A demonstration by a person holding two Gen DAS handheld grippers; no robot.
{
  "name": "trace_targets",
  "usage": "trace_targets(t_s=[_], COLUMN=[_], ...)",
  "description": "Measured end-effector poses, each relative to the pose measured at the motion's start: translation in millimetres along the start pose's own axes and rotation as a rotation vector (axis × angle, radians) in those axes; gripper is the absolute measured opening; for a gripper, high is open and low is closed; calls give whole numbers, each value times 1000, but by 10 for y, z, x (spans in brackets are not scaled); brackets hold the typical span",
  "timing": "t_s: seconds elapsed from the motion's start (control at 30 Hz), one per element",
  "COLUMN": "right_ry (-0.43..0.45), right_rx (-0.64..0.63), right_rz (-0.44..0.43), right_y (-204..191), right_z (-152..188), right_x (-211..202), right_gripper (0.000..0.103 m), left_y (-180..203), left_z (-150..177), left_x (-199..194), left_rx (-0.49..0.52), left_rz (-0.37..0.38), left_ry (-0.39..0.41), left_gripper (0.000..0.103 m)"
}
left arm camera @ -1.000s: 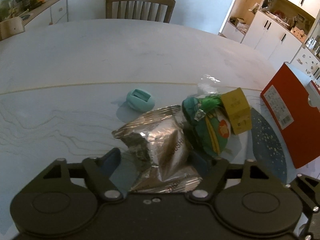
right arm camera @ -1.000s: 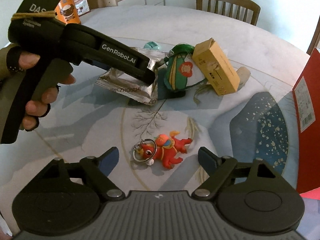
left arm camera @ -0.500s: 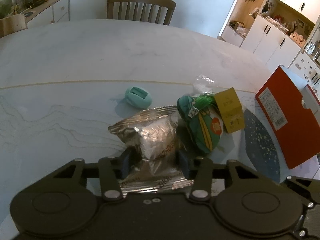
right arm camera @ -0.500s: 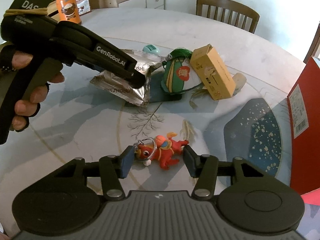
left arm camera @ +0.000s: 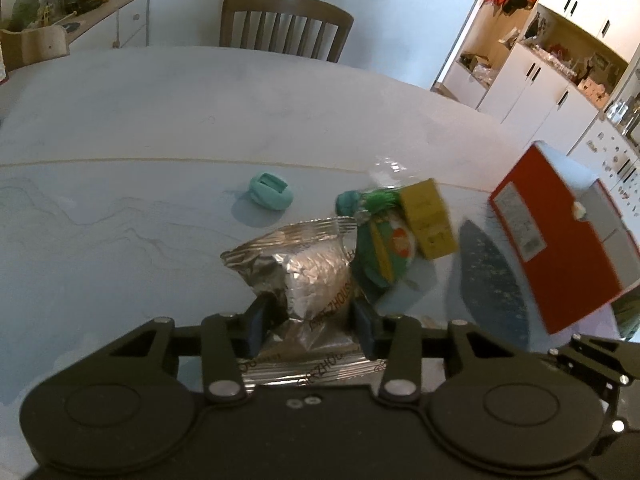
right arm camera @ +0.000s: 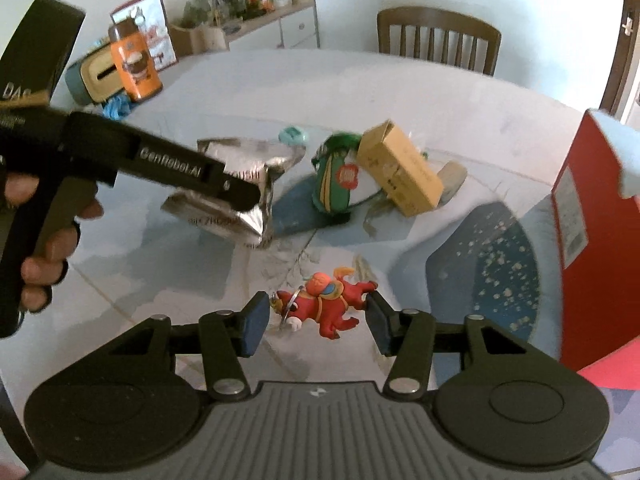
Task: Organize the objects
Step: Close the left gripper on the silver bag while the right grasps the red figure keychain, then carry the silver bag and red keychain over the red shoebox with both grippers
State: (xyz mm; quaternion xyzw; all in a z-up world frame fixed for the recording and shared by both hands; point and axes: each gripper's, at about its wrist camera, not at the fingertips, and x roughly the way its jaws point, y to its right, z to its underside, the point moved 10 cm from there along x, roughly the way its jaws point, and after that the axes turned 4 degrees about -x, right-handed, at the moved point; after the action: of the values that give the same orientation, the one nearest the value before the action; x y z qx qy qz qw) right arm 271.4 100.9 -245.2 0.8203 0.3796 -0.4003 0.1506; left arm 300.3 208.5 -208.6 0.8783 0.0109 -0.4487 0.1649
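My left gripper [left arm camera: 310,320] is shut on a crinkled silver foil snack bag [left arm camera: 304,264], which hangs above the table. In the right wrist view the same bag [right arm camera: 240,152] sits in the left gripper [right arm camera: 244,196], and a person's hand holds the handle. My right gripper [right arm camera: 316,322] is shut on a red toy keychain [right arm camera: 324,308], pinched end to end with its ring at the left finger. On the table behind lie a green pouch [right arm camera: 336,184], a yellow carton [right arm camera: 400,168] and a small teal item [left arm camera: 272,192].
A red box [right arm camera: 592,240] stands on the table's right side, also seen as the red box [left arm camera: 552,240] in the left wrist view. An orange can [right arm camera: 134,64] and a tissue holder [right arm camera: 96,76] stand at the far left. A wooden chair [left arm camera: 284,24] is behind the table.
Both grippers went from open to shut. The left closed on the foil bag and lifted it; the right closed on the red keychain and raised it off the table.
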Motion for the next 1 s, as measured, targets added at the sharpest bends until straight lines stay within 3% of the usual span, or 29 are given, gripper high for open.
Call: trace_targets(t_s=[0.5,1.0], right_ry=[113,178], right_rx=[76,153], right_rz=[19,73], right_y=[371,1160], right_z=[-176,-87], right_x=[-822,-1532], right_gripper=[52,52], left_y=[756,1740], left_z=[23,53], left_x=[-593,-725], left_rx=[53,121], left_rz=[87,160], left_ry=[30,43], left_gripper=[43,43])
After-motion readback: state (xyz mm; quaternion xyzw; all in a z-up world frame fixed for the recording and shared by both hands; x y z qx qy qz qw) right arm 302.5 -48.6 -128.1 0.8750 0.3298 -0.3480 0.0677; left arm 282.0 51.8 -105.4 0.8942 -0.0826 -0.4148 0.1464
